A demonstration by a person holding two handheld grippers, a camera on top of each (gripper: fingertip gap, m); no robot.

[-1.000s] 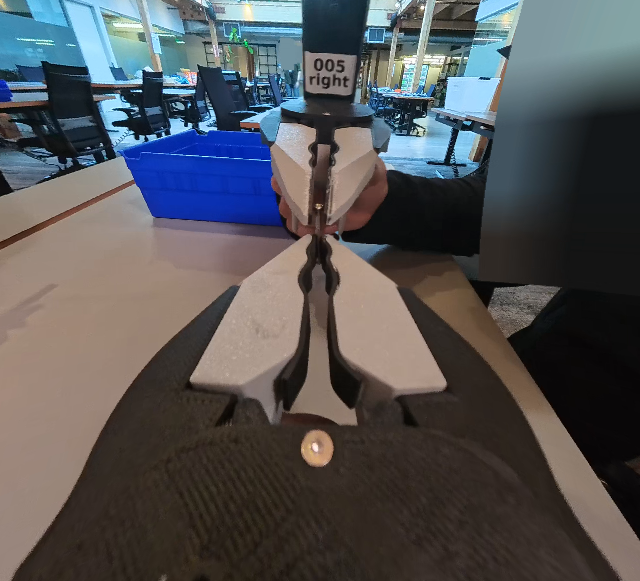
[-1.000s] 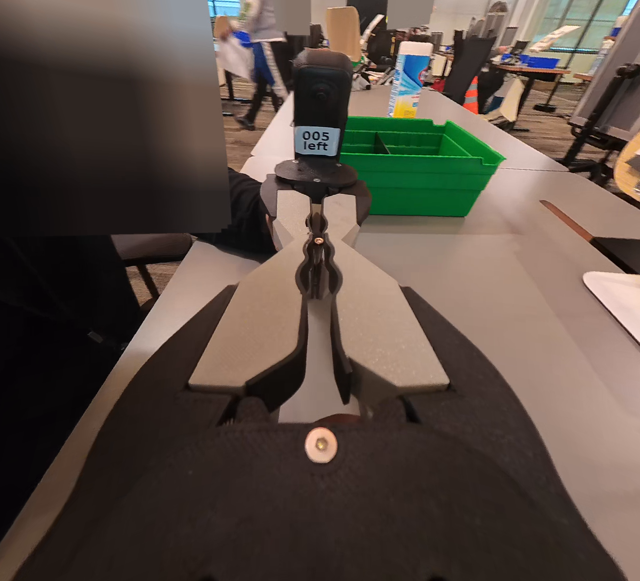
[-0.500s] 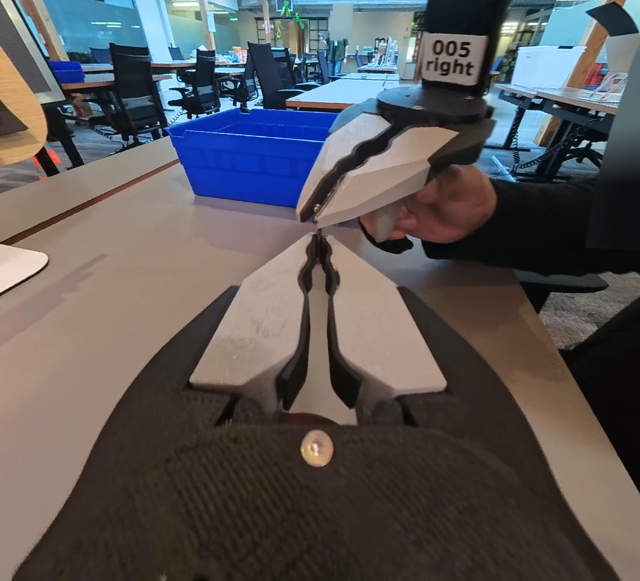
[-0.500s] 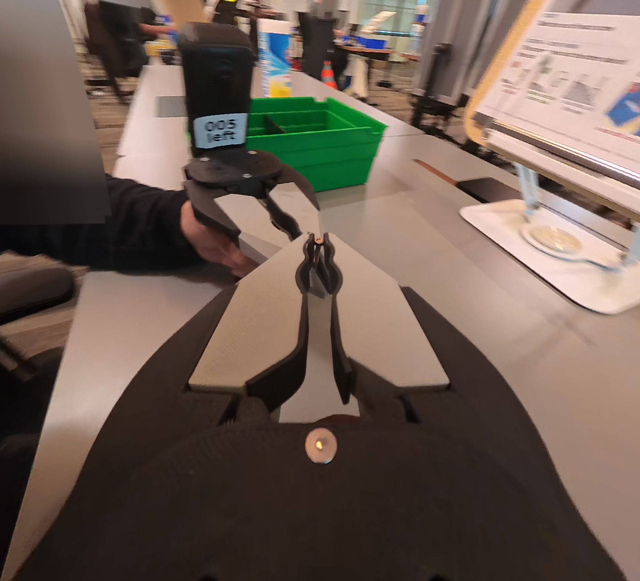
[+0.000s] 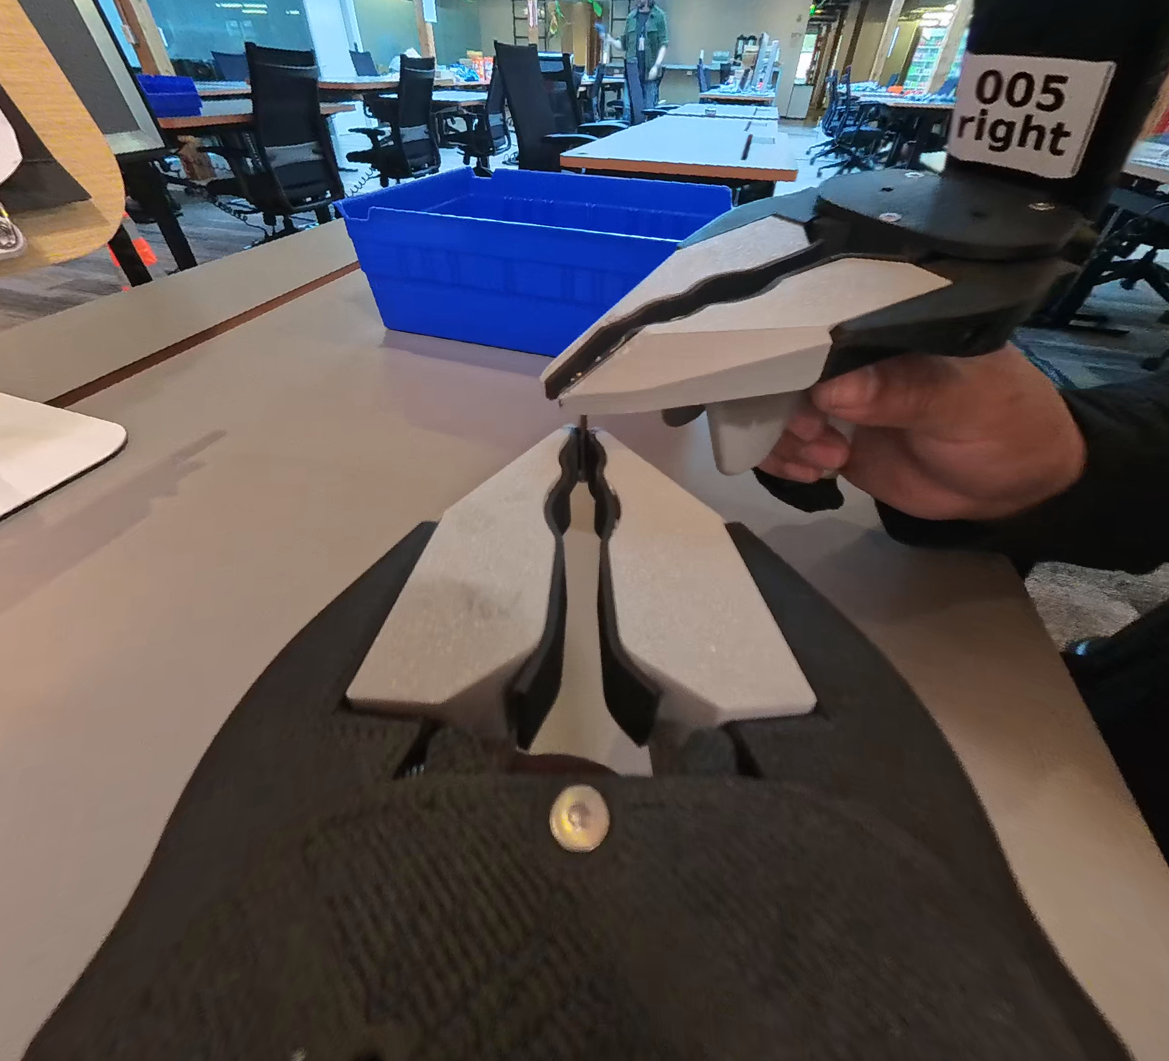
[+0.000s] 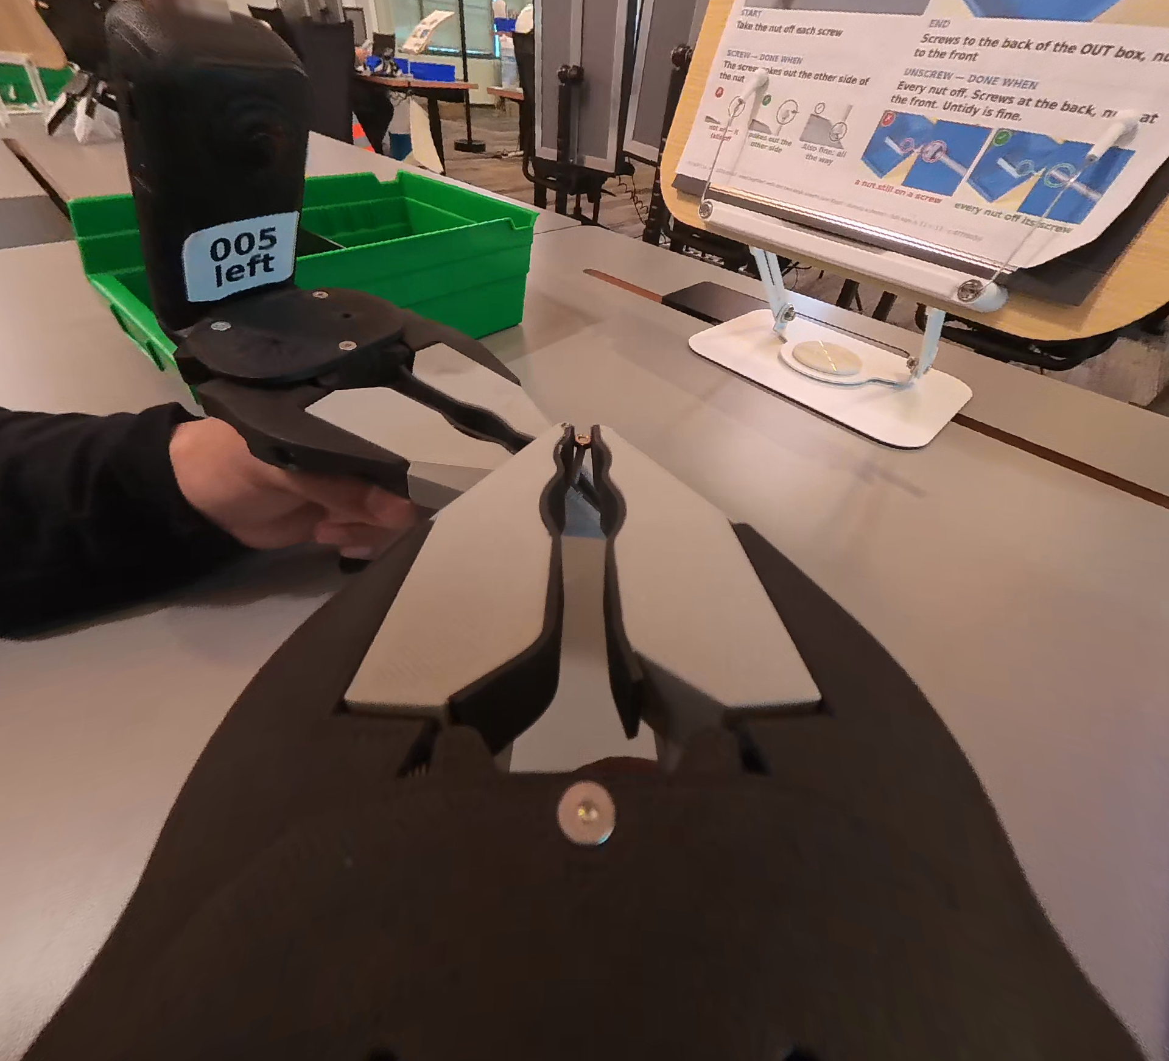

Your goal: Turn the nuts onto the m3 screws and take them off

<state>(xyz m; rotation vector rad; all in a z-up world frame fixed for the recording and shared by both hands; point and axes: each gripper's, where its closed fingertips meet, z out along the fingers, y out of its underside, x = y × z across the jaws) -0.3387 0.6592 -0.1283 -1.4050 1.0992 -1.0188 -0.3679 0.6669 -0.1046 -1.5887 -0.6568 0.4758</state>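
Note:
My left gripper (image 5: 582, 448) is shut on a thin dark m3 screw (image 5: 583, 424) whose shaft sticks out past its tips. My right gripper (image 6: 581, 441) is shut on a small metal nut (image 6: 582, 439) at its tips. The two tips meet at the screw, a little above the grey table (image 5: 265, 461). In the left wrist view the right gripper (image 5: 560, 391) comes in from the right, held by a hand (image 5: 936, 442). In the right wrist view the left gripper (image 6: 515, 442) comes in from the left, its tips partly hidden behind my right fingers (image 6: 506, 499).
A blue bin (image 5: 538, 271) stands on the table beyond the grippers. A green bin with dividers (image 6: 411, 258) stands behind the left gripper. An instruction sheet on a tilted stand (image 6: 885, 81) with a white base (image 6: 835, 391) stands to the right. The table's edge (image 5: 1012, 619) runs close by.
The grippers faced each other head-on; now each has swung round so they meet at an angle at the screw. Both stay shut, tips still together.

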